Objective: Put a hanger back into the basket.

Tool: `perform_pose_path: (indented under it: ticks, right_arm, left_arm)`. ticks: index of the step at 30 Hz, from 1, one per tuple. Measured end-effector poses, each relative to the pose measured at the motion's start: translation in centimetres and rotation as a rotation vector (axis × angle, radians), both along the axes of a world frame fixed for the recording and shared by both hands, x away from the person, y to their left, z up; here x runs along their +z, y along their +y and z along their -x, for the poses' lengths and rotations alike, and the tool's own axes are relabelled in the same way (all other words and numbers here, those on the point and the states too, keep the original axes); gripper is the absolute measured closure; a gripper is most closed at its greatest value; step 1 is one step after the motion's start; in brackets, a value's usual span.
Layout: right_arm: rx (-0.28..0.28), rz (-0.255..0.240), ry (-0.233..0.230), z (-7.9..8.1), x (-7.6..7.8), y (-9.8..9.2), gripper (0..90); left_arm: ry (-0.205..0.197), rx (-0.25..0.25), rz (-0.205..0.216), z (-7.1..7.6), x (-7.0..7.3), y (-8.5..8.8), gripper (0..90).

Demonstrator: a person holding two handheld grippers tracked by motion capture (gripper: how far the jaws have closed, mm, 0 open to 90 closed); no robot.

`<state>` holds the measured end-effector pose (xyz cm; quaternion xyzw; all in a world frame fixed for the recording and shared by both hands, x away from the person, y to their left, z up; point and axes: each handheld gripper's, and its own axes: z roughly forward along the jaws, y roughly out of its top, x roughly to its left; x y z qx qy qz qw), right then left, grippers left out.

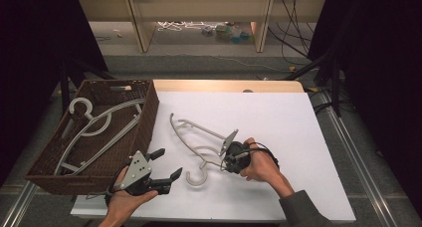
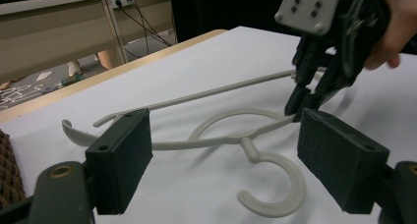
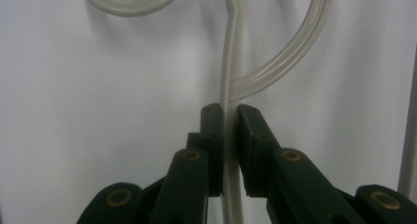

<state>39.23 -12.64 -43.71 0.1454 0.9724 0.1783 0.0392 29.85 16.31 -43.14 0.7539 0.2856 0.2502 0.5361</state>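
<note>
**Right gripper view: hanger pinched on its thin arm**

Right gripper view is showing my right gripper (image 3: 229, 150) clamping its pads on one slim arm of the pale hanger (image 3: 231, 67), just below the spot where the curved bar branches off. High view is showing that hanger (image 1: 199, 137) lying on the white table (image 1: 278, 117), to the right of the basket (image 1: 144, 122), with its hook end nearest me and its far shoulder pointing away. My left gripper (image 1: 166, 167) is hanging just left of the hook, jaws standing wide apart with nothing between them; in the left gripper view the hook (image 2: 275, 184) is sitting between my open pads without touching either.

I am judging the hanger as light, stiff plastic, smooth and a bit slippery, so a pinch on a thin rod may let it swivel. A second hold near the hook or the neck would be steadying it.

Another hanger (image 1: 94, 125) is already lying in the basket. The basket wall is standing high beside my left hand (image 1: 124, 197), so I would be lifting well above its rim before crossing. Open table is stretching to the right and far side; the near edge is close under my wrists.
</note>
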Motion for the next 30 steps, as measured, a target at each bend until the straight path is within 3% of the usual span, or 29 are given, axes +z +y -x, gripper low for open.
perform_pose_path:
  ticks: [3,4,12,17,18,21,23,24,26,27,28,30]
  right_arm:
    - [0.012,-0.022,-0.005,0.7,0.8,-0.4,82.4]
    - [0.012,-0.022,-0.005,0.7,0.8,-0.4,82.4]
    - [0.064,-0.054,-0.002,2.3,2.3,-1.0,82.4]
    - [0.096,-0.064,0.007,3.0,2.6,-1.0,82.3]
    - [0.109,-0.064,0.013,3.2,2.7,-1.0,82.4]
    - [0.12,-0.065,0.017,3.5,2.8,-1.1,82.4]
    - [0.119,-0.065,0.006,3.7,2.9,-1.3,82.4]
    - [0.121,-0.067,0.022,3.8,3.0,-1.3,82.3]
    - [0.127,-0.069,0.009,3.8,3.0,-1.4,82.4]
    - [0.123,-0.07,0.024,3.9,3.1,-1.5,82.4]
    - [0.132,-0.068,0.01,3.9,3.1,-1.6,82.4]
    - [0.139,-0.062,0.009,4.0,3.2,-1.7,82.3]
  left_arm:
    - [0.005,-0.006,-0.052,-0.5,0.1,-0.5,22.5]
    - [0.005,-0.006,-0.052,-0.5,0.1,-0.5,22.7]
    - [0.007,-0.043,-0.195,-1.9,-0.2,-1.8,24.9]
    - [0.008,-0.068,-0.258,-2.6,-0.4,-2.6,26.8]
    - [-0.001,-0.098,-0.322,-2.7,-0.4,-2.8,28.8]
    - [0.013,-0.118,-0.33,-2.8,-0.5,-3.0,28.6]
    - [0.004,-0.145,-0.372,-2.7,-0.8,-3.3,29.8]
    - [0.006,-0.155,-0.377,-2.8,-0.9,-3.5,29.6]
    - [0.009,-0.157,-0.385,-2.8,-1.0,-3.5,30.2]
    - [0.006,-0.159,-0.399,-2.8,-1.0,-3.6,30.3]
    - [0.0,-0.165,-0.423,-2.9,-0.9,-3.5,30.2]
    - [-0.012,-0.165,-0.426,-2.9,-1.0,-3.6,30.3]
